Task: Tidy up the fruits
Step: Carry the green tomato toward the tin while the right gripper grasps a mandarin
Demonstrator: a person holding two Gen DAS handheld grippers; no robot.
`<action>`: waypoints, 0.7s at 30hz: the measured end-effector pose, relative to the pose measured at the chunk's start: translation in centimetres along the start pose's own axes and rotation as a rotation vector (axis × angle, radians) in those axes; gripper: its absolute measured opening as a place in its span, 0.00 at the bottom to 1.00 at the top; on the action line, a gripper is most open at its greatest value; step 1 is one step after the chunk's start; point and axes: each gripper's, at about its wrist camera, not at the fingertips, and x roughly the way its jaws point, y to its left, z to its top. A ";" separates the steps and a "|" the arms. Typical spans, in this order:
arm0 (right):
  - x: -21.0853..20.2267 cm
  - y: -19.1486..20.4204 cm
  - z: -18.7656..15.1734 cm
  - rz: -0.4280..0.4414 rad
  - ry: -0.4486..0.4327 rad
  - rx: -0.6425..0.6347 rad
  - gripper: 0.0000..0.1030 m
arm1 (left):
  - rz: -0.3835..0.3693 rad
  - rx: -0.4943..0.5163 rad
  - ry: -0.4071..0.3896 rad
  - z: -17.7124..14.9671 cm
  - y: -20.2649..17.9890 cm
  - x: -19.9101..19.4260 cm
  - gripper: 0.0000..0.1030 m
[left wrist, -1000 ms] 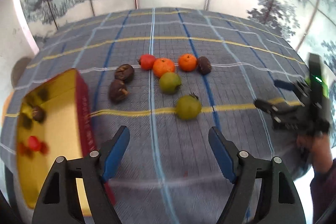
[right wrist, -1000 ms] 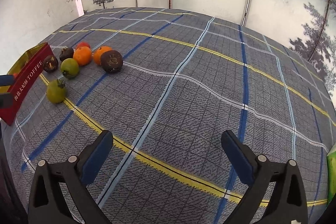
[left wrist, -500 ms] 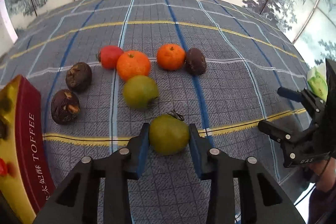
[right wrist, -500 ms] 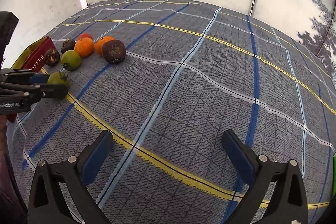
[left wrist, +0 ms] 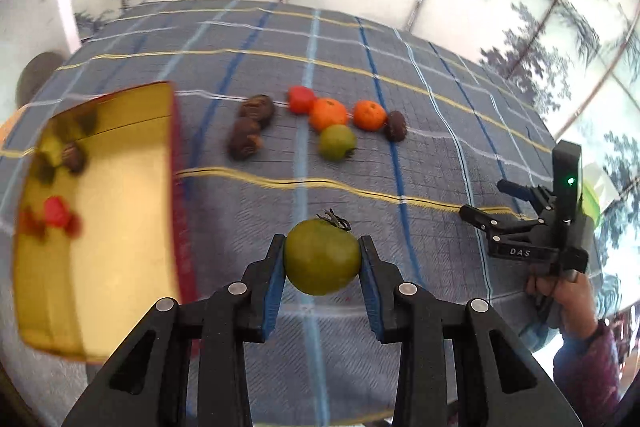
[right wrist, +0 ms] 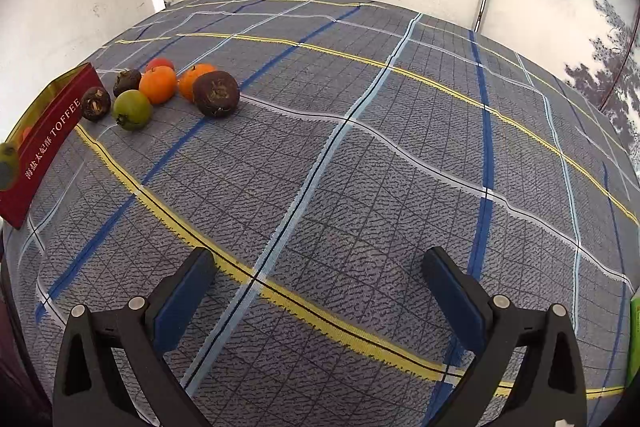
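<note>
A plaid grey cloth with blue, white and yellow lines covers the tabletop (right wrist: 360, 155), and the landmark on it is the toffee tin (left wrist: 100, 219), an open box with a gold inside and a red outer wall (right wrist: 44, 143) printed TOFFEE. Inside the tin lie a red fruit (left wrist: 56, 213) and a dark brown one (left wrist: 74, 157), both blurred. Out on the cloth, well to the right of the tin in the left wrist view, sits a loose cluster: two oranges (left wrist: 329, 113) (left wrist: 370, 115) side by side, a green fruit (left wrist: 337, 143) touching the nearer side of the first orange, a small red fruit (left wrist: 301, 99) against its far left, one dark fruit (left wrist: 396, 125) at the cluster's right end, and two more dark fruits (left wrist: 256, 109) (left wrist: 245, 143) on the side closest to the tin. The left claw (left wrist: 322, 263) grips a green stemmed fruit (left wrist: 322, 257) between its blue pads, held above the cloth just right of the tin's red wall. The right claw (right wrist: 316, 291) stands wide open with nothing between its pads, over bare cloth well away from the tin.
</note>
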 end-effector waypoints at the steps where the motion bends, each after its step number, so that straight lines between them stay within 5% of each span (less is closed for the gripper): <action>1: 0.0 0.0 0.0 0.000 0.000 0.000 1.00 | 0.005 -0.011 -0.010 -0.1 0.5 -0.6 0.35; 8: 0.0 -0.1 0.0 0.000 0.000 0.000 1.00 | 0.080 -0.054 -0.073 -0.9 3.7 -3.9 0.35; 21: 0.0 -0.1 0.0 0.000 0.000 0.000 1.00 | 0.086 -0.114 -0.108 -1.9 7.4 -5.7 0.35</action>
